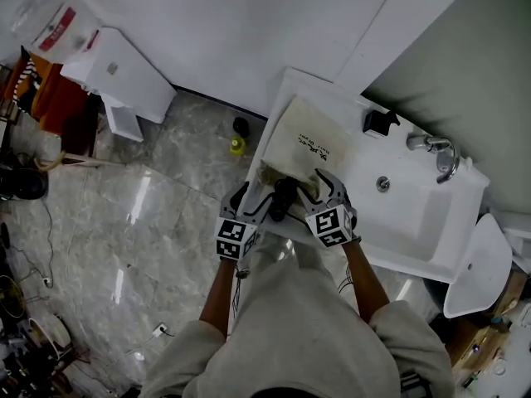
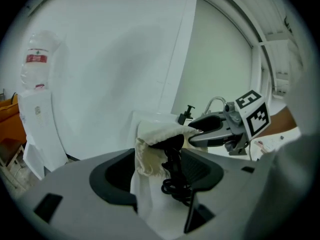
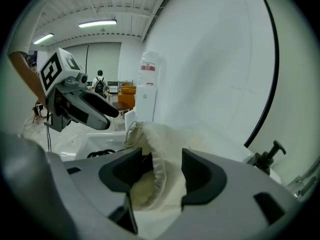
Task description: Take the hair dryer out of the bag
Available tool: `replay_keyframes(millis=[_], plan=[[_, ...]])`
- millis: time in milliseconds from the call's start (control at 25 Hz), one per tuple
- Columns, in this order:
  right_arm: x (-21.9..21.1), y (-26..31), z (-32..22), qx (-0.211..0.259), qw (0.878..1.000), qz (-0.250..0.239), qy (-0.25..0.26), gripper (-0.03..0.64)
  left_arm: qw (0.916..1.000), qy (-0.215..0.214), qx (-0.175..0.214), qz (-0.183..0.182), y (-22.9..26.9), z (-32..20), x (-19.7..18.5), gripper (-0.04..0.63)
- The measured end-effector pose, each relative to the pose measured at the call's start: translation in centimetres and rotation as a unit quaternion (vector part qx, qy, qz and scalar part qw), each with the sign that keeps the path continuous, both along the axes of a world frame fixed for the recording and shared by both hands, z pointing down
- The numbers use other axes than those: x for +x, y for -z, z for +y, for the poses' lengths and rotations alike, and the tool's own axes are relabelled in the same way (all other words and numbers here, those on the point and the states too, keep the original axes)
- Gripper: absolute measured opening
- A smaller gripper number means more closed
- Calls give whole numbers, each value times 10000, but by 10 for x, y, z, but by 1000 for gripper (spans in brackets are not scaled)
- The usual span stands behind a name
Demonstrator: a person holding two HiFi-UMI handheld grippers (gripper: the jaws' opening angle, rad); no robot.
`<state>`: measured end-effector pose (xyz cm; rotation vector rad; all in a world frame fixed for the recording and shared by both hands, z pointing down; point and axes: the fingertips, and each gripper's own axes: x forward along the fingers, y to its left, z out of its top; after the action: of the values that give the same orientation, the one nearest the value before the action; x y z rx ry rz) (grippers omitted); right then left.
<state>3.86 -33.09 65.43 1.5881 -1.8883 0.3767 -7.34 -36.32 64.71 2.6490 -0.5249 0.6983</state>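
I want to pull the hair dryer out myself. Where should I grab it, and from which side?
Probably the black end of the hair dryer that pokes out of the cloth bag. Come from the bag's open mouth, with the jaws on either side of it. Skip the cord: it hangs in loose loops and would likely just stretch.

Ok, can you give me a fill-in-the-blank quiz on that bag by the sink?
1. The hair dryer poking out of the cream bag is ____ in colour.
2. The left claw has its jaws either side of it, standing ____.
3. In the head view, the bag lies to the ____ of the sink.
Missing words: black; open; left.
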Motion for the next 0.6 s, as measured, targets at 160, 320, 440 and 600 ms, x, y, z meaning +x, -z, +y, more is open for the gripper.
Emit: replay_keyframes(millis=[160,320,440,600], plan=[[7,-12,-6,-135,9998,121,80,236,9994,-330,-42,-45,-7,6,20,265],[16,-21,-8,-198,9995,193,153,185,9982,-576,-90,-142,-14,15,39,265],[20,-19,-10,-186,9992,232,277,144,9968,-733,-112,-286,-21,22,52,265],[16,-10,-12,-137,9982,328,488,75,9957,-784,-86,-492,-35,27,62,266]])
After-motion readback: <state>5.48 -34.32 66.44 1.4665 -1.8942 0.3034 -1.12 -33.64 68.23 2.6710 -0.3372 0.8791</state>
